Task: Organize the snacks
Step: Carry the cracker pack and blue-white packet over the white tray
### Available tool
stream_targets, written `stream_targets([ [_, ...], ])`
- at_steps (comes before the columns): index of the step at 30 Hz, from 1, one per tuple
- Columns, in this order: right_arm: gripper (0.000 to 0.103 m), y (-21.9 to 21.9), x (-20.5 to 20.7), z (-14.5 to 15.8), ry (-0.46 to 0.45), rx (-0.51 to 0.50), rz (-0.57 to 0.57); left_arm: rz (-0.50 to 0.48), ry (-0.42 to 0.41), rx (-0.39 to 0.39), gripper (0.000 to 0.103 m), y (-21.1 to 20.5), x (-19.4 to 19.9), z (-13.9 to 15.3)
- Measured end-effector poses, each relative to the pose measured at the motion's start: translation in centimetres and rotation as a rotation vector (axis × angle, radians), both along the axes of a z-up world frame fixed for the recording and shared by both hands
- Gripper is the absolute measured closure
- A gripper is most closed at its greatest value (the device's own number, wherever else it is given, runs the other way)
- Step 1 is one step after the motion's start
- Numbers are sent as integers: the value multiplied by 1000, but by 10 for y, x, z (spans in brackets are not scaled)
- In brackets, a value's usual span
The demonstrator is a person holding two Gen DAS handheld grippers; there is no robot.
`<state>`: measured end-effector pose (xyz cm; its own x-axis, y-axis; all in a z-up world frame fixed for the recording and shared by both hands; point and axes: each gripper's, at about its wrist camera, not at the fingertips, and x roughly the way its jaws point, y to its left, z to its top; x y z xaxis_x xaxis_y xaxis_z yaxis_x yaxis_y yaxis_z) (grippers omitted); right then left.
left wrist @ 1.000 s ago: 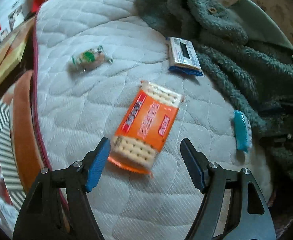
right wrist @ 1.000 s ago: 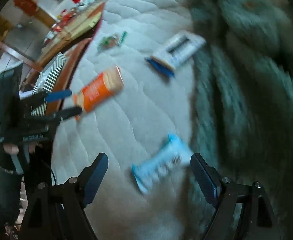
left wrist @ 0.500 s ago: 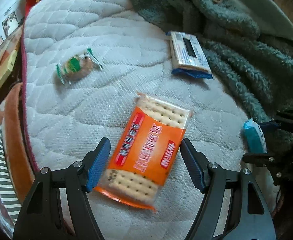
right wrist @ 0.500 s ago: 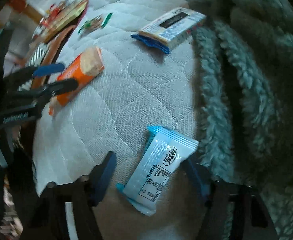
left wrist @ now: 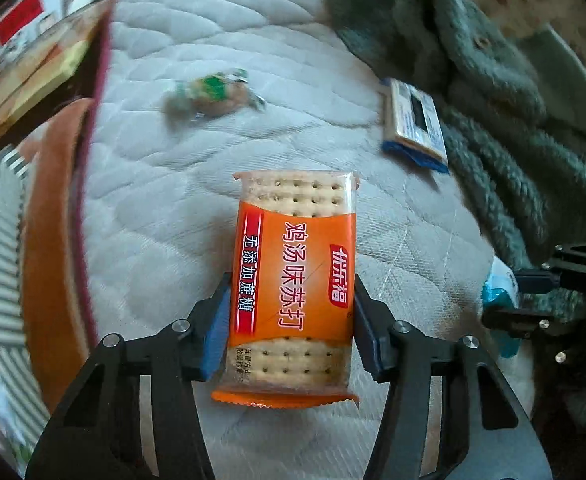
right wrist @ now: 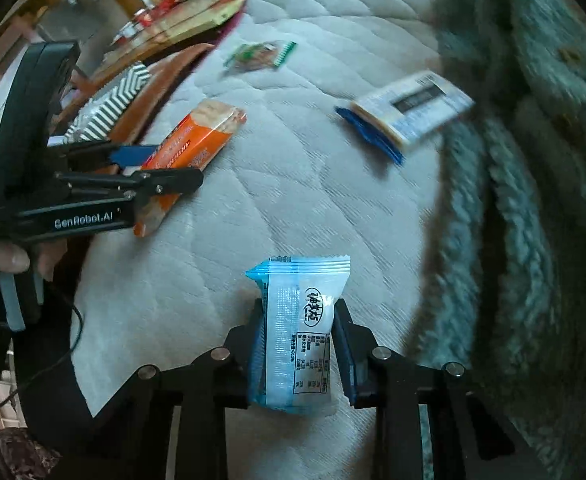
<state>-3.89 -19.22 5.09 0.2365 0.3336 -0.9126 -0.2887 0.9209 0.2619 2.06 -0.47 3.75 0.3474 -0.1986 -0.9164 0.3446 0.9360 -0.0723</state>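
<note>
A: Snacks, four in view, on the white quilted cover [left wrist: 293,60]. Orange cracker pack [left wrist: 295,280] sits between the blue pads of the left gripper [left wrist: 291,304]; both pads press its long edges, so the jaws are clamped on it. Print reads 鸡汤味苏打, red side strip 无添加蔗糖, red brand badge 优乐福. Clear ends show perforated soda crackers.

B: Confirmed from the right wrist view: same pack [right wrist: 191,148] seen edge-on in the left gripper [right wrist: 157,168], arm marked "GenRobot.AI". Right gripper [right wrist: 297,340]?

A: Jaws closed on the light blue packet [right wrist: 303,332], pads against both sides. It stands lengthwise along the fingers, crimped seal pointing away from the camera. Black calligraphic logo in an oval and a small printed table; neither legible.

B: Other items?

A: Green-and-clear wrapped sweet [left wrist: 213,92] far left on the cover, blurred. Blue-edged white packet [left wrist: 415,124] with a dark panel lies just beside the green fleece garment [left wrist: 493,80], print unreadable. Striped black-and-white cloth [left wrist: 7,256] off the cover's left edge.
</note>
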Motion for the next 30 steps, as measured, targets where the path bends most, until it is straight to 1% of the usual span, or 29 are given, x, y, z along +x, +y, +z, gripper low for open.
stream_targets([
  [5, 73, 24, 12, 15, -34, 12, 48, 79, -63, -12, 50, 16, -24, 26],
  [10, 73, 58, 19, 34, -79, 17, 118, 190, -111, -28, 50, 39, -43, 48],
  [12, 73, 70, 21, 43, -95, 21, 149, 238, -147, -22, 49, 51, -53, 58],
  [20, 73, 134, 30, 72, -156, 27, 279, 397, -215, -1, 49, 101, -73, 78],
  [24, 73, 161, 36, 79, -168, 33, 326, 469, -255, 17, 50, 126, -82, 88],
  [30, 73, 207, 44, 85, -178, 43, 406, 575, -272, 23, 50, 169, -92, 93],
])
